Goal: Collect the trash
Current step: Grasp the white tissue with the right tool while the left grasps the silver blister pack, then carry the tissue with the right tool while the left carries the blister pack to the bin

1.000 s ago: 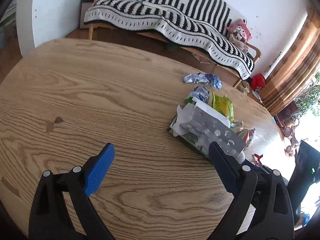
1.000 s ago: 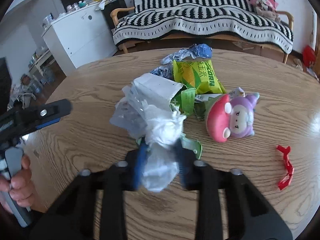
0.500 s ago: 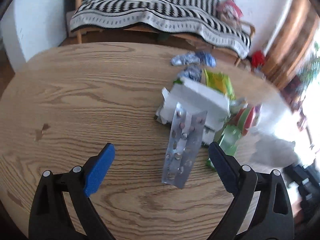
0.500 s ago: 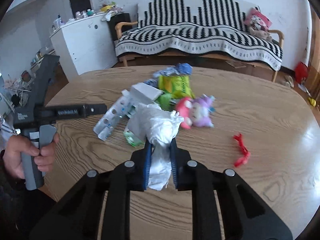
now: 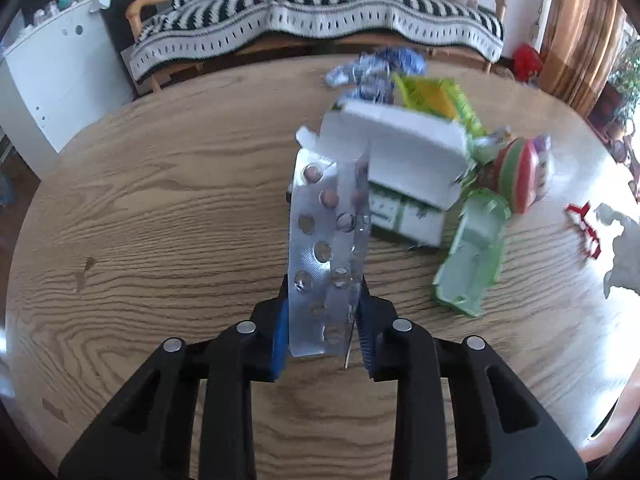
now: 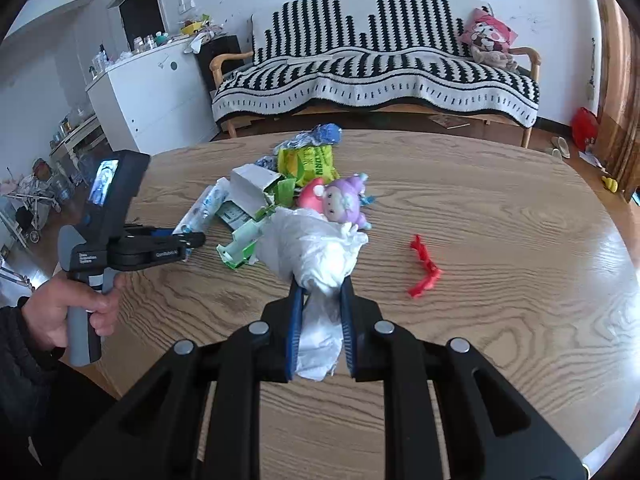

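Note:
My left gripper (image 5: pixel 324 288) has a silver pill blister pack (image 5: pixel 320 240) standing between its blue pads; its jaws are closing, and the pads touch the pack's sides. The pack's top leans on a white box (image 5: pixel 400 140) in the trash pile. My right gripper (image 6: pixel 321 292) is shut on a crumpled white plastic bag (image 6: pixel 316 248), held above the table in front of the pile. In the right wrist view the left gripper (image 6: pixel 192 238) sits at the pile's left edge with the blister pack (image 6: pixel 202 206) angled up out of it.
On the oval wooden table (image 6: pixel 500 220) lie a yellow-green snack bag (image 6: pixel 306 158), blue foil wrappers (image 6: pixel 320 134), a flattened green carton (image 5: pixel 472 256), a plush toy (image 6: pixel 340 200) and a red scrap (image 6: pixel 424 268). A striped sofa (image 6: pixel 380 68) and white cabinet (image 6: pixel 152 96) stand beyond.
The left jaws went from wide open to closed around the blister pack, which now stands upright between them. The right gripper drew back from the pile and rose with the white bag.

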`<state>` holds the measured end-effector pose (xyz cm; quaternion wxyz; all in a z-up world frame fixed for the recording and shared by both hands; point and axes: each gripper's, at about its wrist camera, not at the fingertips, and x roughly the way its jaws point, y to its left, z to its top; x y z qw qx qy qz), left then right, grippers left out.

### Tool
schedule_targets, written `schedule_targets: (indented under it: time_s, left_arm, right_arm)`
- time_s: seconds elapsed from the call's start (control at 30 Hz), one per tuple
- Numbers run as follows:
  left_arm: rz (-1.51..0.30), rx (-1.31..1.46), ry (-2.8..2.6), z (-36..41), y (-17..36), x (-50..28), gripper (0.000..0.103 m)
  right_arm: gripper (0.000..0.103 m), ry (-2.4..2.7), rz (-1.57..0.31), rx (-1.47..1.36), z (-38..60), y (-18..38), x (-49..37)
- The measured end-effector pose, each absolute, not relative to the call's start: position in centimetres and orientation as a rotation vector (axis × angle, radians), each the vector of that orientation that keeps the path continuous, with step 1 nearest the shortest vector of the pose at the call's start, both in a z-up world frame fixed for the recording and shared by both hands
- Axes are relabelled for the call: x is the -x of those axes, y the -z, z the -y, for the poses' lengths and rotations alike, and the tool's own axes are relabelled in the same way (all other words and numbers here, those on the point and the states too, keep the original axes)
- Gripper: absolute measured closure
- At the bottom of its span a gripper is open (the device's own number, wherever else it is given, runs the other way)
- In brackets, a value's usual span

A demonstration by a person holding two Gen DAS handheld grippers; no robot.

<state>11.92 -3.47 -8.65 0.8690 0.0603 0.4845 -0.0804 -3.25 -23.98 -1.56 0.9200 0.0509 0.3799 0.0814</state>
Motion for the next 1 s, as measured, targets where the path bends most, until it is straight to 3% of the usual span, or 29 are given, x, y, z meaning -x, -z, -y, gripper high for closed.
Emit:
schedule_targets:
  time_s: [0.2, 0.47, 0.77, 1.0]
  left_arm:
    - [-0.909, -0.08, 0.219, 5.9, 4.9, -9.0, 0.075]
    - [-0.838, -0.111, 0.505, 18.3, 2.0, -3.6, 0.075]
    - [-0.806, -0.239, 0.891, 35.3, 2.4, 6.4, 0.075]
    - [-0.791, -0.386, 1.179, 45.4, 5.7, 15.7, 0.075]
  right_arm:
    - [0.085, -0.08, -0.753, -0.148, 28.3, 0.5, 6.3]
    - [0.085, 0.162, -0.734, -0.254, 39.4, 1.0, 13.8]
    - [0.085, 0.534, -0.704, -0.388, 52.5, 3.1, 26.8]
    - [0.085, 0.764, -0.719, -0.529, 59.0, 6.9, 37.2]
